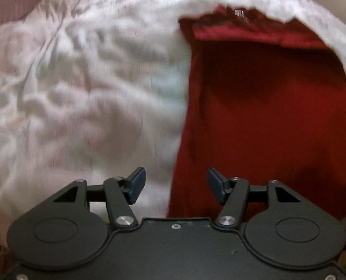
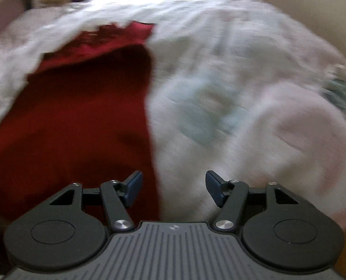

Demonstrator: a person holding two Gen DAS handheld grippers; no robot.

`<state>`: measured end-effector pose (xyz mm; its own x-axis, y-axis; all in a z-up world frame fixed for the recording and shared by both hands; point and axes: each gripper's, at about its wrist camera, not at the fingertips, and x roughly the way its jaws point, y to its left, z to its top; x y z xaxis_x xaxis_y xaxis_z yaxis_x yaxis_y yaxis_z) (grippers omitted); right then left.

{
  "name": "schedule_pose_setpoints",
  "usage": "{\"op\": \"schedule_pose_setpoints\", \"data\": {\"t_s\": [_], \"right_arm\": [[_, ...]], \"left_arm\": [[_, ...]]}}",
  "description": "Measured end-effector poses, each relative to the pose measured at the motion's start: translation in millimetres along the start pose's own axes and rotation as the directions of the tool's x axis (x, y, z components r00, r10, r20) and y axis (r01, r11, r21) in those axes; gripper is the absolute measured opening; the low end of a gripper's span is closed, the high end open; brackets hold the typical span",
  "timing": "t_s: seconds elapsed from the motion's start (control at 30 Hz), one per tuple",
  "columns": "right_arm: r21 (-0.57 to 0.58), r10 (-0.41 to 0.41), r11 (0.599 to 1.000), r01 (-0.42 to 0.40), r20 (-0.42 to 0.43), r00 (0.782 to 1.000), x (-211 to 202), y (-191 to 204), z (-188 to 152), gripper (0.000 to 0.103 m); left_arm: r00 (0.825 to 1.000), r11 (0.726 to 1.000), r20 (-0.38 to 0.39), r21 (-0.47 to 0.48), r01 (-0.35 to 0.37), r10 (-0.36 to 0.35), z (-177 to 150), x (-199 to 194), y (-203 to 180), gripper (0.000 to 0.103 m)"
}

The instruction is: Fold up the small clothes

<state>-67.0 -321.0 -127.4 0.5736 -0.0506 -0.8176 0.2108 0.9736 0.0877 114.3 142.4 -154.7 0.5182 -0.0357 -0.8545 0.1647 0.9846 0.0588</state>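
Left wrist view: pale bedsheet [image 1: 79, 81] fills the left and centre. Left gripper [image 1: 176, 184] at bottom centre, fingers spread, holding nothing, straddling the left edge of the red garment [image 1: 266, 116], which fills the right half.

Right wrist view: garment [image 2: 68, 116] fills the left half, sheet [image 2: 243, 81] the right. Right gripper [image 2: 173, 185] at bottom centre, spread, empty, over the garment's right edge.

Both views blurred. Judgement: approach step, no grasp yet. Next move calls for pinching each side edge.

rumpled white bedspread [image 1: 91, 81], cream wall [image 2: 313, 11]
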Motion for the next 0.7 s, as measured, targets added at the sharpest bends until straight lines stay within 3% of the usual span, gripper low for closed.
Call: {"op": "schedule_pose_setpoints", "data": {"t_s": [0.13, 0.23, 0.33, 0.5, 0.53, 0.57, 0.63, 0.7], "right_arm": [[0.082, 0.094, 0.993, -0.091, -0.036, 0.995, 0.5, -4.5, -8.1, 0.073], [-0.013, 0.046, 0.999, -0.047, -0.084, 0.995, 5.8, 15.9, -8.2, 0.085], [-0.059, 0.008, 0.998, -0.014, -0.115, 0.993, 19.6, 29.5, -12.1, 0.082], [-0.026, 0.019, 0.999, -0.023, -0.132, 0.991, 24.4, 26.7, -15.4, 0.081], [-0.022, 0.026, 0.999, -0.029, -0.128, 0.991, 23.7, 26.5, -15.4, 0.074], [-0.018, 0.039, 0.999, -0.042, -0.127, 0.991, 21.8, 27.1, -16.5, 0.057], [0.012, 0.085, 0.996, -0.084, -0.124, 0.989, 17.7, 26.6, -18.5, 0.036], [0.042, 0.089, 0.996, -0.084, -0.126, 0.988, 16.4, 25.5, -20.0, 0.027]], "left_arm": [[0.999, 0.999, -0.028, -0.039, 0.030, -0.031, -25.3, 1.1, -3.9, 0.061], [0.997, 0.993, -0.036, -0.099, 0.061, -0.064, -32.0, -0.8, -2.7, 0.060], [0.989, 0.982, -0.069, -0.149, 0.120, -0.131, -35.6, 3.2, 1.7, 0.060], [0.988, 0.978, -0.078, -0.171, 0.121, -0.136, -43.1, 10.9, 2.3, 0.062], [0.988, 0.977, -0.082, -0.178, 0.117, -0.133, -44.6, 12.7, 2.7, 0.062], [0.988, 0.976, -0.085, -0.185, 0.112, -0.130, -46.1, 13.6, 3.0, 0.064], [0.989, 0.976, -0.084, -0.190, 0.103, -0.120, -47.5, 14.5, 1.2, 0.064], [0.990, 0.980, -0.081, -0.176, 0.097, -0.113, -48.4, 15.8, -0.8, 0.065]]}}
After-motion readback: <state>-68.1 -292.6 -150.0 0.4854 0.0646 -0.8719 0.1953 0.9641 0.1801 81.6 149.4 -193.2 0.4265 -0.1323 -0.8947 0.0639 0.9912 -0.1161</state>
